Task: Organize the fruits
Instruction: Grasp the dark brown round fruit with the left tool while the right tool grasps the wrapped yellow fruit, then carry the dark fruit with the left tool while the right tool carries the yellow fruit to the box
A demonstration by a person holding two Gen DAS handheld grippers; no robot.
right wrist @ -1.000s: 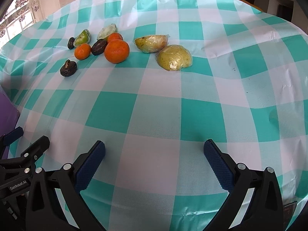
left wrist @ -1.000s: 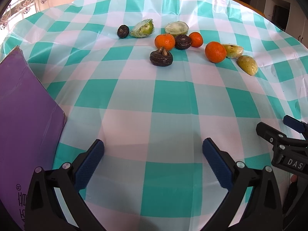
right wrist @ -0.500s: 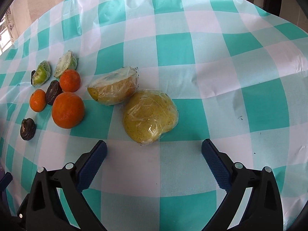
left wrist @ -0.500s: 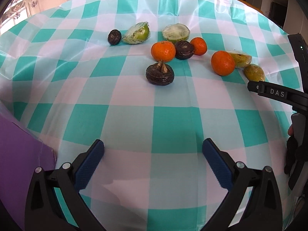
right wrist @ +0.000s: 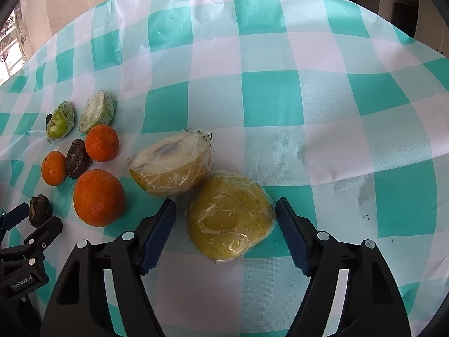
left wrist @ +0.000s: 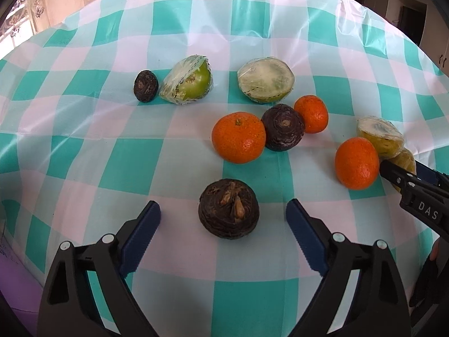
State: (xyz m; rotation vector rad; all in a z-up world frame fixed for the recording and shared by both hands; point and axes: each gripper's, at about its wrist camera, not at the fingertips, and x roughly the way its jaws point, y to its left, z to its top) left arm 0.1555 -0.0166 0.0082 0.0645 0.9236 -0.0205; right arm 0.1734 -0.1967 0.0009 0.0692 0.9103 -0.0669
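Only the right wrist view shows the wrapped pear half between the closing right gripper fingers, not yet clamped. The left gripper, fingers also closing but unclenched, straddles a water chestnut. Its view reads "DAS"; the other reads "GenRobot.AI".

Bright daylight enters from a window at the upper left; the tablecloth shows soft glare, faint shadows, and curved, dark-cornered fisheye edges.

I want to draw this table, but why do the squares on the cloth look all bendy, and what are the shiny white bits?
In the left wrist view the fisheye lens curves the checked tablecloth into a dome, and pale streaks of glare cross it. In the right wrist view the squares bend the same way, and light glints off the plastic wrap on the yellow fruit half. Both views are sharp, with dark rounded corners.
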